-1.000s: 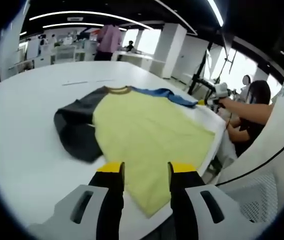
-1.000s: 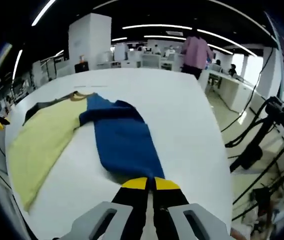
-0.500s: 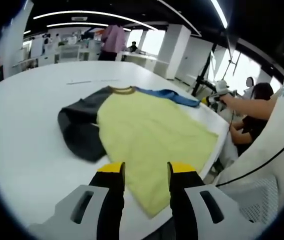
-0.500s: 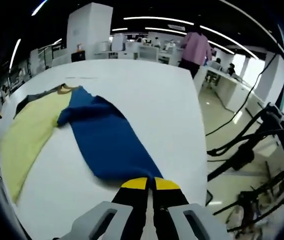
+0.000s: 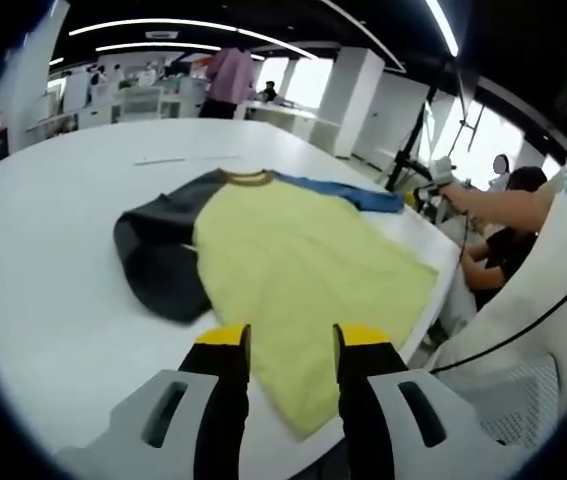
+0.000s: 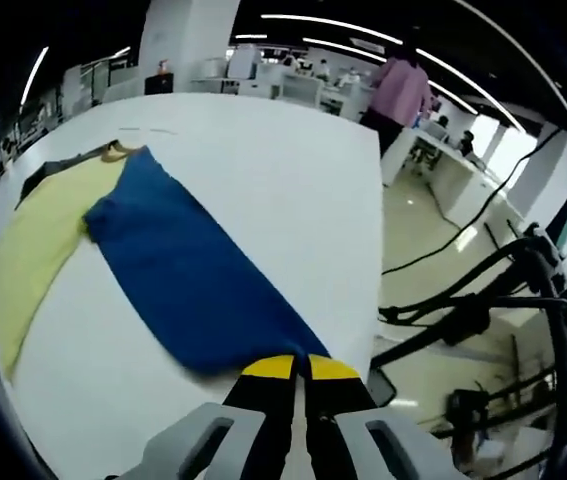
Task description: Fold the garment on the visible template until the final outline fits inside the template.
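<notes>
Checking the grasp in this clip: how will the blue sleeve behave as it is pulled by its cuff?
Likely floppy: the blue fabric sleeve lies flat and draped on the white table. Probably light, since the right claw, shut on its end, stretches it out. It should slide easily, dragging the yellow shirt body somewhat.

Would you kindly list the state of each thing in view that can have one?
Shirt: lying flat on the table, not yet folded.
Blue sleeve: stretched out, its end clamped.
Dark sleeve: lying loose on the table.
Left gripper: open, above the yellow hem.
Right gripper: shut on the blue sleeve.
</notes>
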Demonstrator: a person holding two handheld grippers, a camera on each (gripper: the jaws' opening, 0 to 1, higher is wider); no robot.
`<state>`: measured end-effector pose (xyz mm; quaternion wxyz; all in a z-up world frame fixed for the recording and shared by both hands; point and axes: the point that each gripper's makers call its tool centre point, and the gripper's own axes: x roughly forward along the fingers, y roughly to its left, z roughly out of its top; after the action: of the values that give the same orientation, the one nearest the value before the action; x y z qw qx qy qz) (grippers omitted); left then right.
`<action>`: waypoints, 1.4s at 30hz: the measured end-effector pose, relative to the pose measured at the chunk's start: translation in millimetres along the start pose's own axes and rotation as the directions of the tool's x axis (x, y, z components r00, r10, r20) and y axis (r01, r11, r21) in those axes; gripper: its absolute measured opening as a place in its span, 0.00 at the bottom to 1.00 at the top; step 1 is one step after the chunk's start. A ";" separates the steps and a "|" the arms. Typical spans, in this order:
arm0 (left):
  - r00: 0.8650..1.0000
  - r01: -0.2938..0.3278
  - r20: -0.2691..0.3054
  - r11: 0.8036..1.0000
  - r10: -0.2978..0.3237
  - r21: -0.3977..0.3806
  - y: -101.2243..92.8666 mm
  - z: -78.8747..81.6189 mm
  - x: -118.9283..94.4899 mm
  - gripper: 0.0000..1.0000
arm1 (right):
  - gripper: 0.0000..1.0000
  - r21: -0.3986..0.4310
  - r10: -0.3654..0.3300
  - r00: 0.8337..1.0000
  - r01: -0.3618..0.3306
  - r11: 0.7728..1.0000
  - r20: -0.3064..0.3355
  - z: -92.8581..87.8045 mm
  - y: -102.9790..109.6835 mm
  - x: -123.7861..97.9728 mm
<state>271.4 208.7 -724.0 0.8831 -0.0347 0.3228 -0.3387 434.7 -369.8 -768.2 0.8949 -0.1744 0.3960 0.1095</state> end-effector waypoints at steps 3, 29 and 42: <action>1.000 0.000 -0.003 1.000 0.000 0.000 0.6 0.1 1.2 0.30 | 0.00 -0.001 -0.007 1.000 0.007 1.000 0.001 1.6 -5.4 -1.3; 0.999 0.017 -0.029 1.000 -0.016 0.011 0.9 1.3 9.0 0.29 | 0.17 0.187 -0.024 0.998 0.012 0.982 0.066 5.3 -18.2 -6.3; 0.999 0.024 -0.036 0.999 -0.023 0.022 -2.6 0.5 9.6 0.29 | 0.26 0.355 0.021 0.995 -0.053 0.934 0.093 -1.2 5.6 -0.9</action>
<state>275.6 200.7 -728.1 0.8735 -0.0227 0.3341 -0.3533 431.4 -365.2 -769.5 0.9258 0.0032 0.3730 0.0604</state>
